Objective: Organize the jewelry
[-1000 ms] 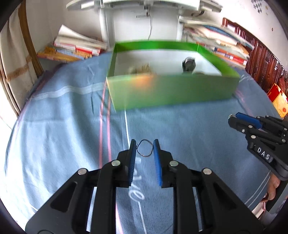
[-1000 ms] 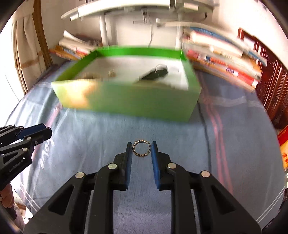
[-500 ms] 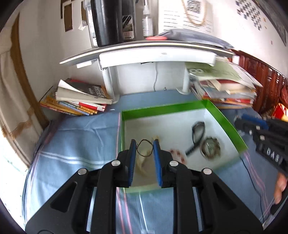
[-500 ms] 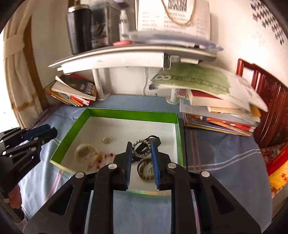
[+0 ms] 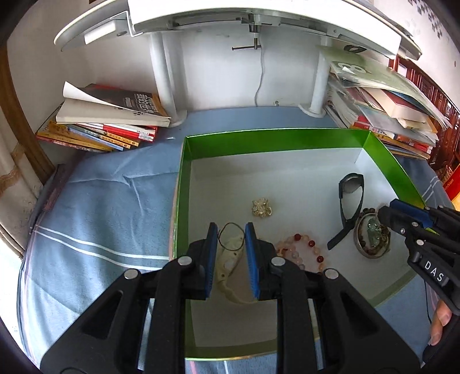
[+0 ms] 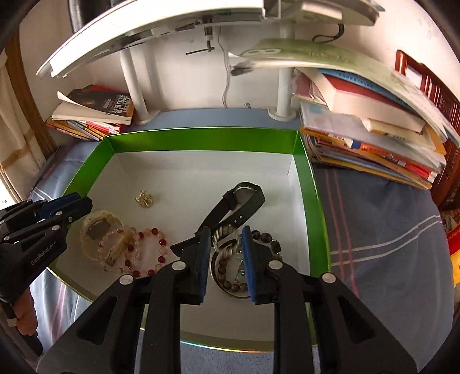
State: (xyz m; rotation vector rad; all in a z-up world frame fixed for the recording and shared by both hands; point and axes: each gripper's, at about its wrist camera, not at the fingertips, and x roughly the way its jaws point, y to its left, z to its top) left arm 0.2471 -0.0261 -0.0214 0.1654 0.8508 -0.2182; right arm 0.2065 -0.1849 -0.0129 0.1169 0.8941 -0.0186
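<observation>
Green box (image 5: pixel 270 138) with a white floor, standing on a blue cloth (image 5: pixel 109 201). Contents: a small gold ornament (image 5: pixel 261 207); a black watch (image 5: pixel 349 201), strap unfastened; a red and pale bead bracelet (image 5: pixel 302 250); a cream-coloured watch (image 6: pixel 99 230) overlapped by that bracelet; a round metal dish (image 6: pixel 230 276) holding dark brown beads (image 6: pixel 230 284) and further small pieces too unclear to name. Left gripper (image 5: pixel 231 234) over the box's left part, its jaws narrowly set and pinching a thin dark wire loop (image 5: pixel 230 234) between the blue pads (image 5: pixel 250 247), directly above the cream-coloured watch. Right gripper (image 6: pixel 224 238) over the box's right part, its jaws likewise narrow and clamped on a ridged metal ring (image 6: pixel 225 240), held above the dish and just beside the black watch strap. Stacks of books (image 6: pixel 373 138) lie on the cloth behind the box, under a white shelf (image 5: pixel 230 20)
</observation>
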